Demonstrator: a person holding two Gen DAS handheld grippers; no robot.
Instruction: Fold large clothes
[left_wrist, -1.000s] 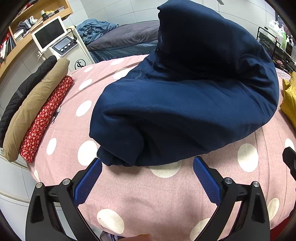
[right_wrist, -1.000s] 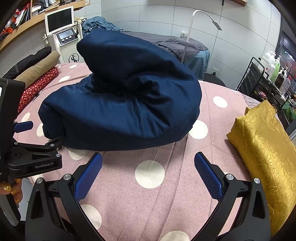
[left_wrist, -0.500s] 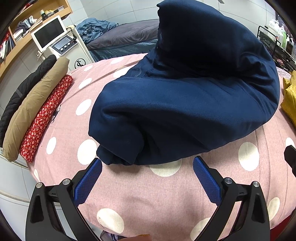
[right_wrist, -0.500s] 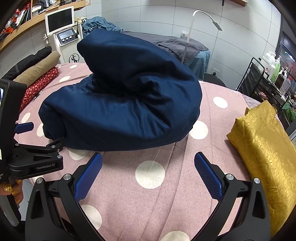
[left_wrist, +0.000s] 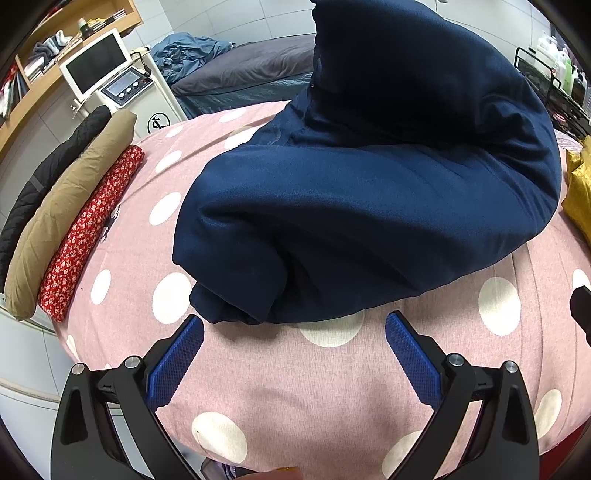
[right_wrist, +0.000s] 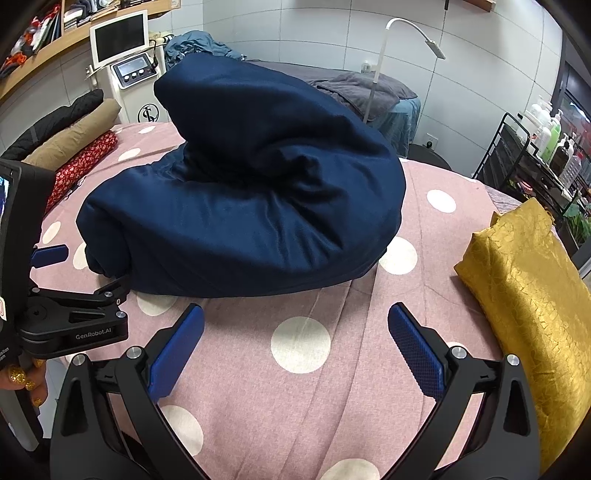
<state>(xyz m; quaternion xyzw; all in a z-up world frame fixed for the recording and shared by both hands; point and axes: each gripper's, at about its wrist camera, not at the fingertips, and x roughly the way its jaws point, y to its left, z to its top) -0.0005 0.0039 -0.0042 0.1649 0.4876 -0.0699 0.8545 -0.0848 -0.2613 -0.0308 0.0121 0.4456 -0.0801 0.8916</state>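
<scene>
A large navy blue garment (left_wrist: 369, 206) lies bunched in a thick heap on the pink polka-dot bed (left_wrist: 303, 391); it also shows in the right wrist view (right_wrist: 251, 218). My left gripper (left_wrist: 294, 336) is open and empty, just in front of the heap's near left corner. My right gripper (right_wrist: 295, 325) is open and empty, over bare bedcover in front of the heap's right part. The left gripper's body (right_wrist: 74, 317) shows at the left of the right wrist view, touching the heap's corner.
A folded gold cloth (right_wrist: 528, 288) lies on the bed at the right. Rolled red floral (left_wrist: 88, 232), tan (left_wrist: 62, 218) and black (left_wrist: 44, 181) garments lie along the left edge. A white machine with a screen (right_wrist: 129, 70), another bed and a black rack (right_wrist: 532, 162) stand behind.
Almost nothing: both grippers stay open and hold their places; the navy heap has barely shifted.
</scene>
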